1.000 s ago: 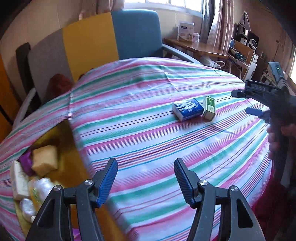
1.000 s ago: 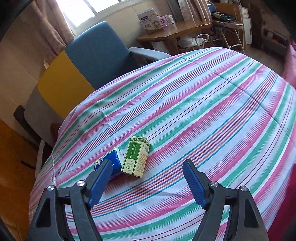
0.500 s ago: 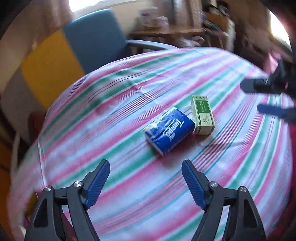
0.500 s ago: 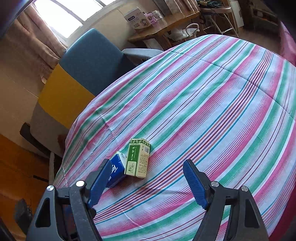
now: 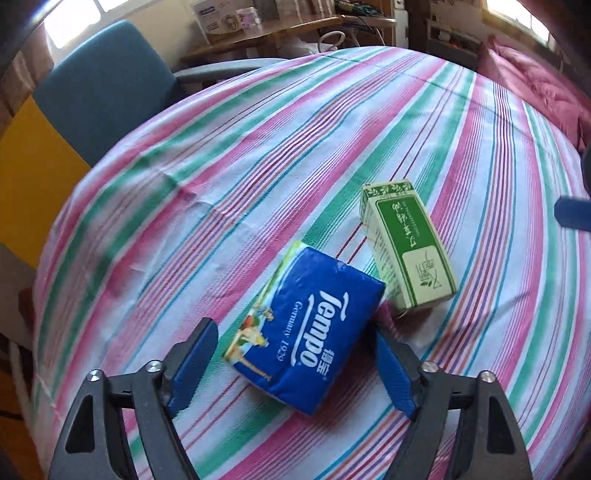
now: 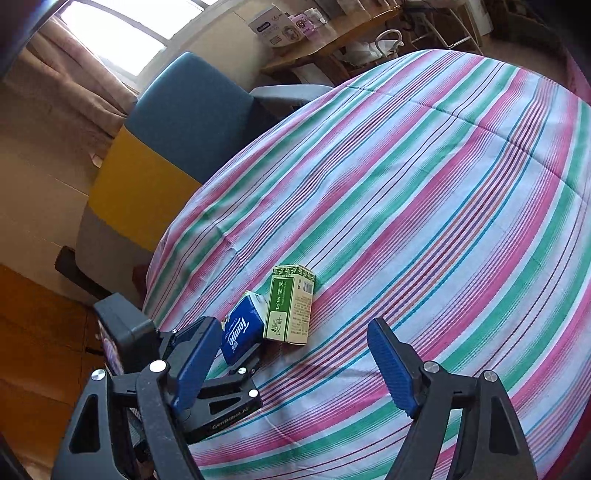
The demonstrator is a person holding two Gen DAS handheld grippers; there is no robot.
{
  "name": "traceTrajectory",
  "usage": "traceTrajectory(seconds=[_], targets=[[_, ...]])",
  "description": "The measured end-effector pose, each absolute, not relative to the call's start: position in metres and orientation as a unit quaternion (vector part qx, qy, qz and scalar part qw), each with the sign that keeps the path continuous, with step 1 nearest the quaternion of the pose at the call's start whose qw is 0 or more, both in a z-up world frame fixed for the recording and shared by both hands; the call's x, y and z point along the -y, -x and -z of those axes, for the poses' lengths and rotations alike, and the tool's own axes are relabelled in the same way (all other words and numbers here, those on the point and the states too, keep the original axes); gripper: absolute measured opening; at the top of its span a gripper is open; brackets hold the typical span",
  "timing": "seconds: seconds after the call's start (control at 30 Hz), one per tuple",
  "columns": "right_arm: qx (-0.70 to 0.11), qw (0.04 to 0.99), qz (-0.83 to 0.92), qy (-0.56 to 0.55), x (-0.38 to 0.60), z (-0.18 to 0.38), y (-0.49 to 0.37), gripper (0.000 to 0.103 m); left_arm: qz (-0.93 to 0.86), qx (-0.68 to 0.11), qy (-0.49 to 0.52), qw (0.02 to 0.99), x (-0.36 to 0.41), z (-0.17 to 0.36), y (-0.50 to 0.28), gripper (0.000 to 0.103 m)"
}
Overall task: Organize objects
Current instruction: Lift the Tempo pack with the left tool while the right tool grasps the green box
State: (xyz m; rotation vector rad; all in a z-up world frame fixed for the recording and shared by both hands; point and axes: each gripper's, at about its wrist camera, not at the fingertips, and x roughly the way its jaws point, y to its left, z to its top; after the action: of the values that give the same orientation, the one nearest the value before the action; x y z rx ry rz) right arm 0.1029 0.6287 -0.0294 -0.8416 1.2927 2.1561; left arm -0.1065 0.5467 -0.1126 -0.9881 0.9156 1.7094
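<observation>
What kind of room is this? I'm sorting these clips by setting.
Most likely a lived-in bedroom at home: the striped sheet looks like a bed's, with a blue and yellow armchair beside it and a cluttered wooden desk under a curtained window.

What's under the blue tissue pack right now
The tissue pack lies flat on the striped cloth, between the closing jaws of the left gripper. Only cloth shows around its edges. What is directly beneath it is covered. The green box lies beside it, not under.
</observation>
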Motion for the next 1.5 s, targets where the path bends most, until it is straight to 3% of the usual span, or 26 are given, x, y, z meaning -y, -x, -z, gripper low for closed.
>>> traceTrajectory(seconds=[0.07, 0.3, 0.6, 0.7, 0.77, 0.87, 1.03, 1.13, 1.33, 1.4, 1.43, 1.5], targets=[[-0.475, 0.247, -0.787, 0.307, -0.630, 0.030, -0.104, 0.082, -0.706, -0.329, 0.429, 0.458, -0.537, 0.108, 0.110, 0.056], [-0.461, 0.244, -0.791, 0.319, -0.627, 0.030, -0.099, 0.082, -0.739, -0.236, 0.489, 0.399, -0.452, 0.102, 0.081, 0.055], [-0.438, 0.248, -0.786, 0.361, -0.622, 0.039, -0.089, 0.079, -0.778, -0.249, 0.456, 0.353, -0.382, 0.111, 0.001, 0.054], [-0.429, 0.250, -0.783, 0.374, -0.620, 0.042, -0.086, 0.071, -0.786, -0.215, 0.458, 0.356, -0.374, 0.112, 0.003, 0.054], [-0.426, 0.248, -0.781, 0.384, -0.619, 0.045, -0.083, 0.058, -0.787, -0.210, 0.454, 0.360, -0.374, 0.113, 0.004, 0.054], [-0.419, 0.246, -0.777, 0.401, -0.616, 0.050, -0.079, 0.049, -0.792, -0.211, 0.442, 0.366, -0.371, 0.112, 0.001, 0.054], [-0.409, 0.234, -0.777, 0.417, -0.616, 0.044, -0.056, 0.050, -0.795, -0.203, 0.434, 0.373, -0.369, 0.112, -0.001, 0.054], [-0.400, 0.239, -0.777, 0.422, -0.621, 0.043, -0.032, 0.064, -0.796, -0.197, 0.432, 0.376, -0.369, 0.113, 0.001, 0.054], [-0.367, 0.264, -0.760, 0.467, -0.628, 0.067, 0.013, 0.065, -0.798, -0.189, 0.428, 0.380, -0.366, 0.114, 0.003, 0.054], [-0.344, 0.259, -0.763, 0.482, -0.625, 0.077, 0.018, 0.051, -0.798, -0.188, 0.426, 0.381, -0.367, 0.114, 0.004, 0.054], [-0.331, 0.246, -0.767, 0.491, -0.619, 0.080, 0.020, 0.034, -0.798, -0.187, 0.426, 0.382, -0.367, 0.114, 0.005, 0.054], [-0.295, 0.223, -0.778, 0.507, -0.602, 0.079, 0.021, 0.030, -0.800, -0.185, 0.424, 0.382, -0.366, 0.115, 0.004, 0.054]])
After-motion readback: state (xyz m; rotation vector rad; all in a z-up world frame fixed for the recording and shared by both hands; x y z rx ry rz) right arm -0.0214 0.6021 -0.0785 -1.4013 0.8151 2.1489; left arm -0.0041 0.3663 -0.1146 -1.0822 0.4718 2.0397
